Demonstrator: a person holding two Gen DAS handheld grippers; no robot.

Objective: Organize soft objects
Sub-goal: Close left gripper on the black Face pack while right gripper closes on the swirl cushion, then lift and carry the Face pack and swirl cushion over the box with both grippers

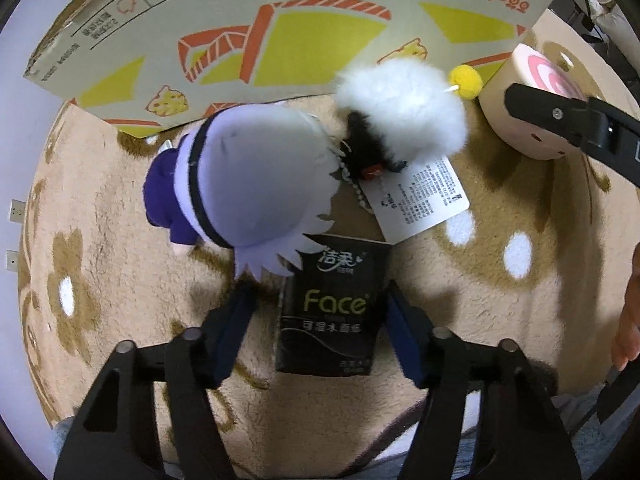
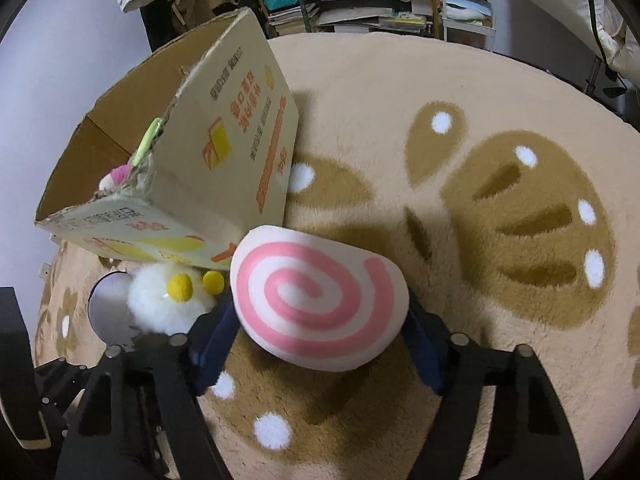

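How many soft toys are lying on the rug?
3: the purple doll by the box, the fluffy white toy beside it, and the pink swirl cushion between the right hand-held gripper's fingers. More may hide inside the box.
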